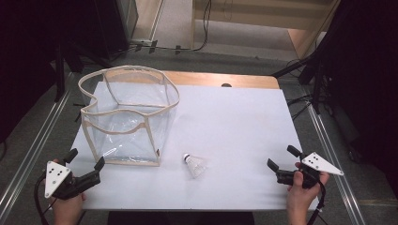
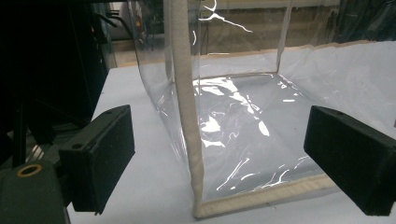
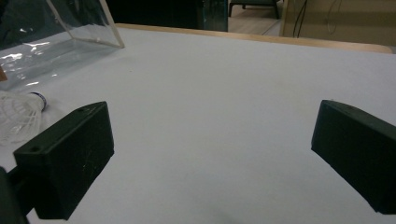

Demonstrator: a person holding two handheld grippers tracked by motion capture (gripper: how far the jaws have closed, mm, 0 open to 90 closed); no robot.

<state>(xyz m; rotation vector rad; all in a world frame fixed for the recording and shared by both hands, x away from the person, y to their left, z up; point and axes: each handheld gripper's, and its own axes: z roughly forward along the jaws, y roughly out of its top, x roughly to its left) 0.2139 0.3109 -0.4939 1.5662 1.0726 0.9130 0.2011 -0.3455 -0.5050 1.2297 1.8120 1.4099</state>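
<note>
On the white surface [image 1: 234, 126] we see a clear plastic bag [image 1: 129, 117] with beige trim standing open at the left, and a white shuttlecock [image 1: 195, 165] lying on its side just beside the bag's near right corner. Our left hand-held gripper [image 1: 85, 159] sits at the near left edge with its jaws spread apart, facing the bag's corner seam [image 2: 187, 116] without touching it. Our right hand-held gripper [image 1: 282, 157] rests at the near right edge, jaws also apart, well away from the shuttlecock.
</note>
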